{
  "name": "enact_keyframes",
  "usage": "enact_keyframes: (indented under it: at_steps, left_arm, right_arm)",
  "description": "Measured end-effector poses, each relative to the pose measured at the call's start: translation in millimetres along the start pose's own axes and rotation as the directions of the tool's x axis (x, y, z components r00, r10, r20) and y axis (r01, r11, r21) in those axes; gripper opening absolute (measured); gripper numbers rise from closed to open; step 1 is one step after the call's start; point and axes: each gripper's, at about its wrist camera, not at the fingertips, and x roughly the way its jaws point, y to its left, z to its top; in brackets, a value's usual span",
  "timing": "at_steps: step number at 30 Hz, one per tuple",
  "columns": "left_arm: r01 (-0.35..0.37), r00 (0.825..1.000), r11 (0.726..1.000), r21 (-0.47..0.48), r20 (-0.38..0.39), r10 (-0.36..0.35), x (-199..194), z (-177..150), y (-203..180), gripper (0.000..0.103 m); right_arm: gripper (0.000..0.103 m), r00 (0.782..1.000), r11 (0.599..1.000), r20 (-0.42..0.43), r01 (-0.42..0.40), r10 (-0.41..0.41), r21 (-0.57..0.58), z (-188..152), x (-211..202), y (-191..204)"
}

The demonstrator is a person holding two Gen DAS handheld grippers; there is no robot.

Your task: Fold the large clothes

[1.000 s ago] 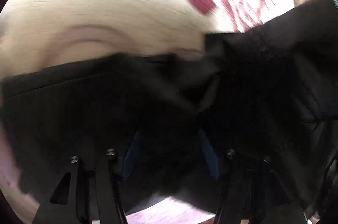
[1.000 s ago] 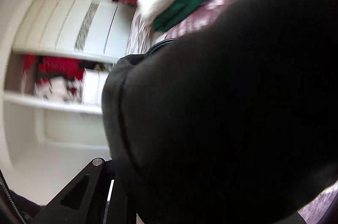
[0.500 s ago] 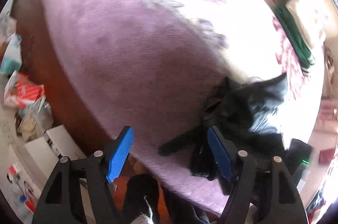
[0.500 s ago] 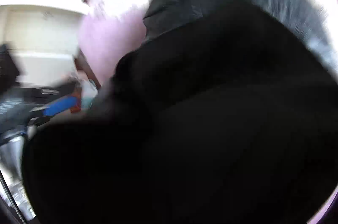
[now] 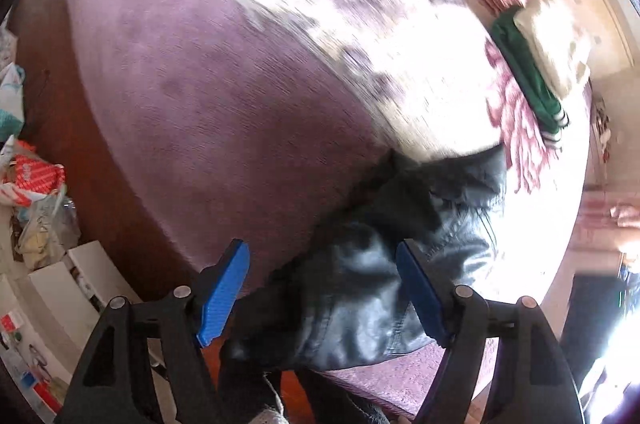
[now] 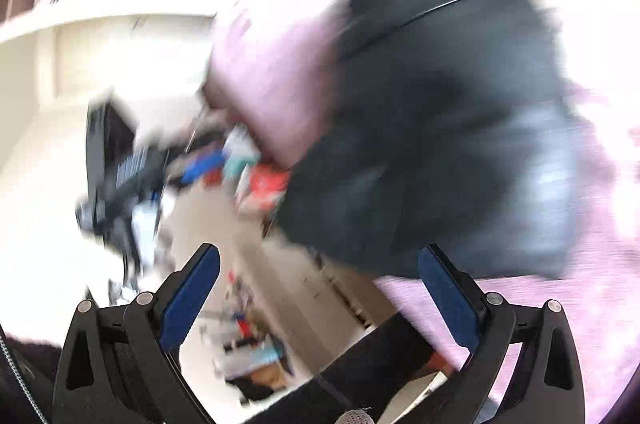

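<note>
Black leather jacket (image 5: 404,264) — crumpled, lengthwise along the bed's (image 5: 224,96) edge — both grippers' (image 5: 322,290) (image 6: 320,298) jaws apart, empty.

Motion blur and glare hide much of both views.

In the right wrist view the black garment (image 6: 432,128), the shelves (image 6: 120,16) and the floor clutter (image 6: 248,180) are smeared beyond reading. In the left wrist view, glare washes out the bed (image 5: 224,112) beside the garment, whose lower end the bottom edge cuts off.
</note>
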Motion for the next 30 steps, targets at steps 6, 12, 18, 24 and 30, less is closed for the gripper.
enact_keyframes:
  at_steps: [6, 12, 18, 24, 30]
  left_arm:
    - [-0.129, 0.983, 0.99, 0.06, -0.123, 0.136, 108, -40, -21, 0.077]
    - [-0.065, 0.992, 0.998, -0.022, -0.111, 0.062, 125, -47, 6, 0.088]
    - [-0.126, 0.988, 0.992, -0.024, -0.092, 0.123, 106, -28, 6, 0.088]
    - [-0.205, 0.975, 0.978, -0.041, 0.08, 0.208, 48, -5, 3, 0.088]
    - [-0.184, 0.973, 0.983, 0.002, 0.145, 0.182, 25, -2, -20, 0.088]
  right_arm:
    - [0.098, 0.987, 0.981, -0.071, -0.131, 0.143, 0.145, 71, 0, -136]
    - [0.098, 0.921, 0.971, -0.316, -0.239, 0.228, 0.007, 96, 85, -149]
    - [0.072, 0.953, 0.975, -0.238, -0.212, 0.189, -0.072, 101, 111, -103]
    - [0.051, 0.965, 0.96, 0.038, -0.263, 0.26, 0.097, 72, 73, -94]
    - [0.057, 0.879, 0.875, 0.379, -0.403, 0.29, 0.266, 38, 19, -128]
